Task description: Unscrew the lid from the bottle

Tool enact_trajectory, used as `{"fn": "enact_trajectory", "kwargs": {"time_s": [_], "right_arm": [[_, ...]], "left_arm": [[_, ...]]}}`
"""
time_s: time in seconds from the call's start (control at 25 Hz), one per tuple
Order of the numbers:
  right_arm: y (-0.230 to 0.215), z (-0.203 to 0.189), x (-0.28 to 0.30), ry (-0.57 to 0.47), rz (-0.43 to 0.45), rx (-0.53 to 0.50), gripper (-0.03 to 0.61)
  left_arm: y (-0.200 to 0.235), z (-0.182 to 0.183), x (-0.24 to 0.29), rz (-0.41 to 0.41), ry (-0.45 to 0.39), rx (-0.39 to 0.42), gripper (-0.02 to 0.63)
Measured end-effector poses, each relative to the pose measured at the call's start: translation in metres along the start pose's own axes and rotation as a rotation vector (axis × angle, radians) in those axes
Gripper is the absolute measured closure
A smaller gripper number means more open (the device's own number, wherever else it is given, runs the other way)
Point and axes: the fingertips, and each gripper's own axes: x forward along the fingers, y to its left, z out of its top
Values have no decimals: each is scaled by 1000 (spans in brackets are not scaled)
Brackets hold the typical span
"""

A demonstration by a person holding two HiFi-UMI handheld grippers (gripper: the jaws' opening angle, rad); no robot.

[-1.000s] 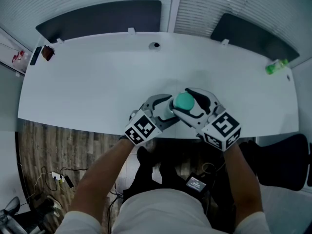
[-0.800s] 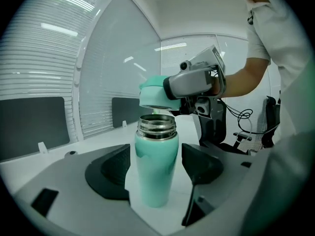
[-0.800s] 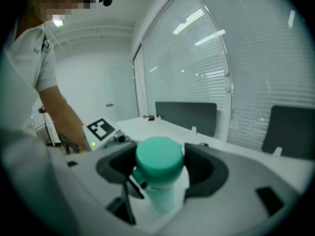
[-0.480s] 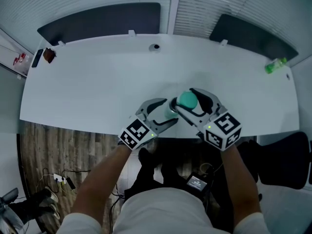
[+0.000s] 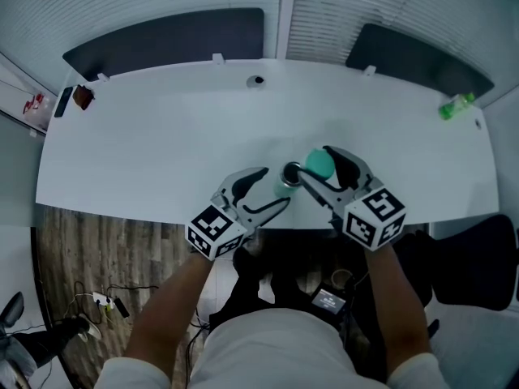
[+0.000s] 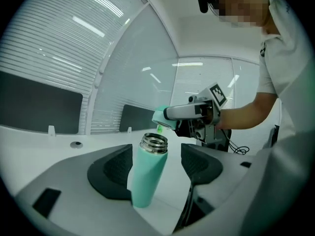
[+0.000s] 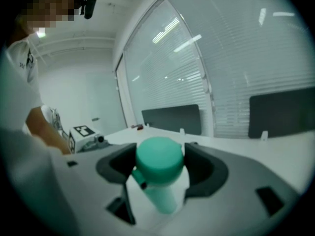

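The teal bottle (image 6: 146, 176) stands on the white desk (image 5: 162, 144), close to the front edge and a little right of its middle. Its long axis runs nearly vertical, base on the desk and the bare steel threaded mouth (image 5: 290, 173) pointing up; in the left gripper view it leans slightly towards the right of the picture. From the head view one looks almost straight down into the open ring of the mouth.

The lid (image 7: 159, 160) is off the bottle. The right gripper (image 5: 318, 165) has it clamped between its jaws, one dark pad against each side of the rounded teal cap, and holds it just beside the mouth and above it, on the side towards the desk's right edge. It is clear of the threads. Below the cap in the right gripper view there is a paler, blurred teal shape; what it is cannot be told.

The left gripper (image 5: 274, 188) reaches in from the front edge with its jaws wide apart and the bottle's body between them. A gap shows between the bottle and the right-hand pad, so the bottle is not pinched.

Well away, by the far right corner, lies a small green bottle (image 5: 452, 107)
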Motion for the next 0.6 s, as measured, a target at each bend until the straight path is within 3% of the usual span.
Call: {"fn": "enact_trajectory", "kwargs": {"time_s": [0.28, 0.6], "right_arm": [[-4, 11, -17, -51, -23, 67, 270], [-12, 19, -42, -111, -82, 176, 270]], "left_arm": [[-2, 30, -16, 31, -116, -90, 350], [-2, 48, -33, 74, -223, -258, 385]]}}
